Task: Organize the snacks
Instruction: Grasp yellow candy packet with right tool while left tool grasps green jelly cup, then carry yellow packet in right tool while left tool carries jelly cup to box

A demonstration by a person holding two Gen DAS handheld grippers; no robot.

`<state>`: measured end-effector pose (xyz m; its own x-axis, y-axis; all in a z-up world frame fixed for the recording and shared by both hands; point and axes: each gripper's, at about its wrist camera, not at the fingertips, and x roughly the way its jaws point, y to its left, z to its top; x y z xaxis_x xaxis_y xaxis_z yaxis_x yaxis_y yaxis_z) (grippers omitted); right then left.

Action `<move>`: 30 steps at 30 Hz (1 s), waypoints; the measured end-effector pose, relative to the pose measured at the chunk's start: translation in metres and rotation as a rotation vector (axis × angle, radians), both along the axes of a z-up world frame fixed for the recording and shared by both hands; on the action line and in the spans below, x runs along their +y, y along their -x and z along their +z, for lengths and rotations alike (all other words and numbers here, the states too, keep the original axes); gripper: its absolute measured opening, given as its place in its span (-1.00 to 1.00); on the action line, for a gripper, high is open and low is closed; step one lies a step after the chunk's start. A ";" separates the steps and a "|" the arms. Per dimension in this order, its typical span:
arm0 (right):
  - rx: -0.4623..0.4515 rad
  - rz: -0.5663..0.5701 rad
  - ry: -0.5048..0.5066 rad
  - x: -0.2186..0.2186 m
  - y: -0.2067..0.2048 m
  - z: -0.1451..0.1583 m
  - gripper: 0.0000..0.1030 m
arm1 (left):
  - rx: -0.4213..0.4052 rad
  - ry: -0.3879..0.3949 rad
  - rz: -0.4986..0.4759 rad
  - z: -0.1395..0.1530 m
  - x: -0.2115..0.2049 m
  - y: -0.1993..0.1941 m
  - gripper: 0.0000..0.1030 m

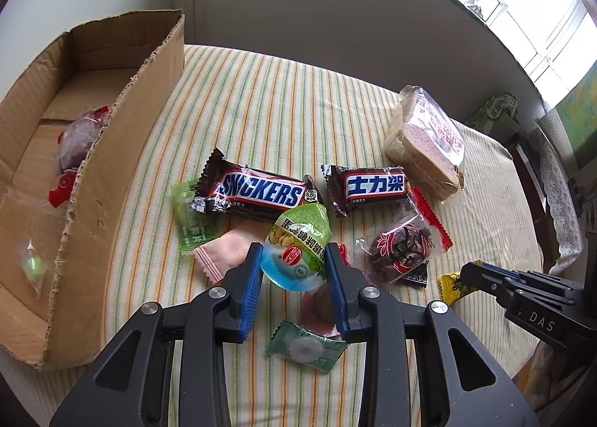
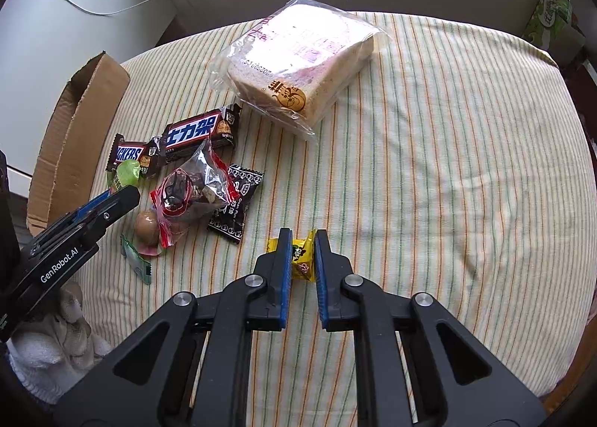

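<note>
Both hands are busy over the striped tablecloth [image 2: 429,151] at once. The left gripper [image 1: 293,259] is clenched on a jelly cup [image 1: 296,248] with a green and blue lid, its blue pads pressing the cup's two sides, right in the thick of the snack pile near the table's left edge. The right gripper [image 2: 303,259] is pinched on a small yellow candy [image 2: 301,257], which sits alone on bare cloth, well apart from the pile and toward the near edge of the table; the wrapper's twisted ends poke out on either side of the jaws, so its long axis runs across them. The cardboard box [image 1: 112,173] stands at the left edge of the table, just beside the pile, with a red-wrapped snack [image 1: 74,143] and a small green candy [image 1: 33,264] already inside. What the next move turns on, I'd say, is that the box lies to the left of both grippers: the left hand is much nearer, with only the torn near wall to clear, while the right hand would have to carry its candy across the whole pile. The Snickers bar [image 1: 257,192], its twin [image 1: 373,184] and the bagged bread [image 2: 298,65] lie untouched.
</note>
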<state>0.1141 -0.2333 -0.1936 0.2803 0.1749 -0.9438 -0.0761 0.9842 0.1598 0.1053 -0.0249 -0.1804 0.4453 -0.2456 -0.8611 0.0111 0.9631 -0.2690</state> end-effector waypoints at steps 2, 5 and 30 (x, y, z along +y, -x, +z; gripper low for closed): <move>-0.007 -0.001 -0.007 -0.003 0.001 0.001 -0.81 | -0.005 0.001 0.002 0.001 0.000 0.001 -0.40; -0.029 0.003 -0.005 -0.002 0.005 0.010 -0.83 | -0.011 0.005 0.002 0.002 0.001 0.004 -0.40; -0.175 0.090 -0.077 0.035 -0.001 0.082 -0.88 | -0.109 0.041 0.081 0.052 0.042 0.025 -0.40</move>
